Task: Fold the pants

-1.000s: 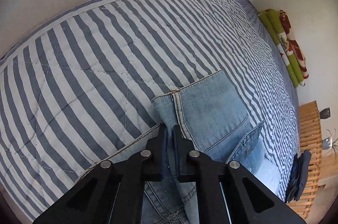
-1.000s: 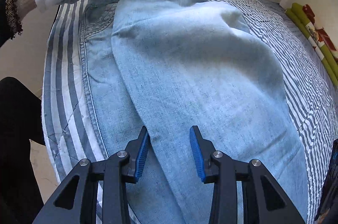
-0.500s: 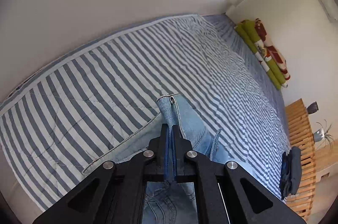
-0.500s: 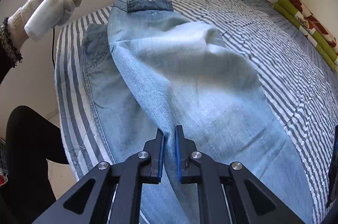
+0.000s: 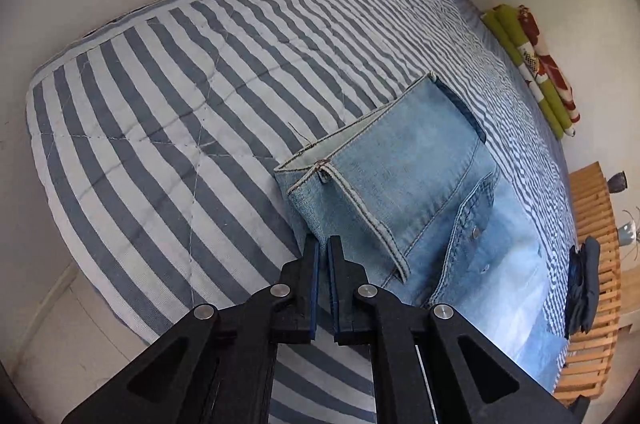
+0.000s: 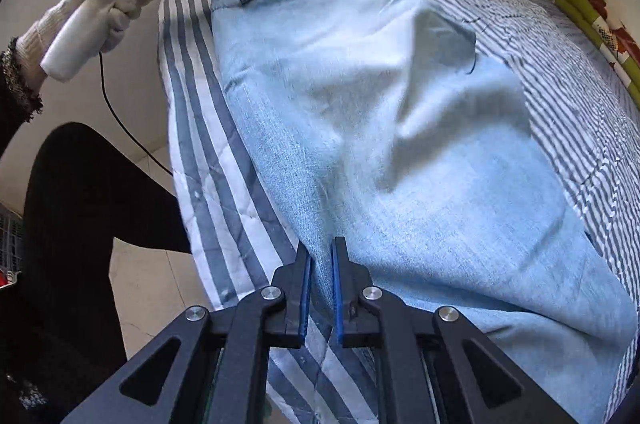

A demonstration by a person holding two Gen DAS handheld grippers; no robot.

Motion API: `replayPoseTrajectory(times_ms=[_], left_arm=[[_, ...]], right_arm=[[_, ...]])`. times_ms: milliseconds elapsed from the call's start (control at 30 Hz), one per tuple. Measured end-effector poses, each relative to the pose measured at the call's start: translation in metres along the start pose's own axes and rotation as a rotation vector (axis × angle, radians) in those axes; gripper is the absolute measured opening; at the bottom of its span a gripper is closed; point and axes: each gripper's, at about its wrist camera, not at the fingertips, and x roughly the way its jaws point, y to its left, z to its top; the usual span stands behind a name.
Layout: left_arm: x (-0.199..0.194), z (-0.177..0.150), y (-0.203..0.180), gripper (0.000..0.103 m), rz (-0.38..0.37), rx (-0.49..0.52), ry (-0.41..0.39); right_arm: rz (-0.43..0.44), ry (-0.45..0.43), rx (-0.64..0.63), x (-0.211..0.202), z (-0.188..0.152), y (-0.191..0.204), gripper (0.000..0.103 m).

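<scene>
Jaws of the left gripper stand narrow on a waistband corner of the light-blue denim pants, having just eased slightly wider with the cloth between them. Those of the right gripper, just closed, pinch the leg's edge further down. Both grips sit along one side of the pants, which lie on the blue-and-white striped bed cover, probably so that the edge can be carried across evenly, without sagging.

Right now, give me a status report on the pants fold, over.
Left tool jaws just easing open, jeans waistband corner between them. Right tool just closed on the jeans' near edge. Jeans lie on striped quilt. Nothing in the way.
</scene>
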Motion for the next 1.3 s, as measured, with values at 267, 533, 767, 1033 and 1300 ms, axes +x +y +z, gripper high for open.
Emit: replayPoseTrajectory(times_ms=[267,533,767,1033,1300], left_arm=[[-0.05,0.026,-0.036,0.052,0.024,0.119,-0.091],[0.013,0.109,-0.087,0.075,-0.095,0.104,-0.006],[0.094,0.138,-0.09,0.076,-0.138,0.072,0.108],[0.129,0.122,-0.108,0.065,-0.151,0.17,0.134],[0.111,0.098,-0.132,0.009,-0.048,0.27,0.042]], right_arm=[[0.192,-0.004,0.077,-0.03,0.001,-0.034,0.028],[0.209,-0.137,0.294,-0.063,0.046,-0.125,0.037],[0.291,-0.115,0.383,-0.018,0.108,-0.186,0.048],[0.466,-0.045,0.403,0.046,0.159,-0.206,0.049],[0.542,-0.018,0.453,0.08,0.177,-0.198,0.012]])
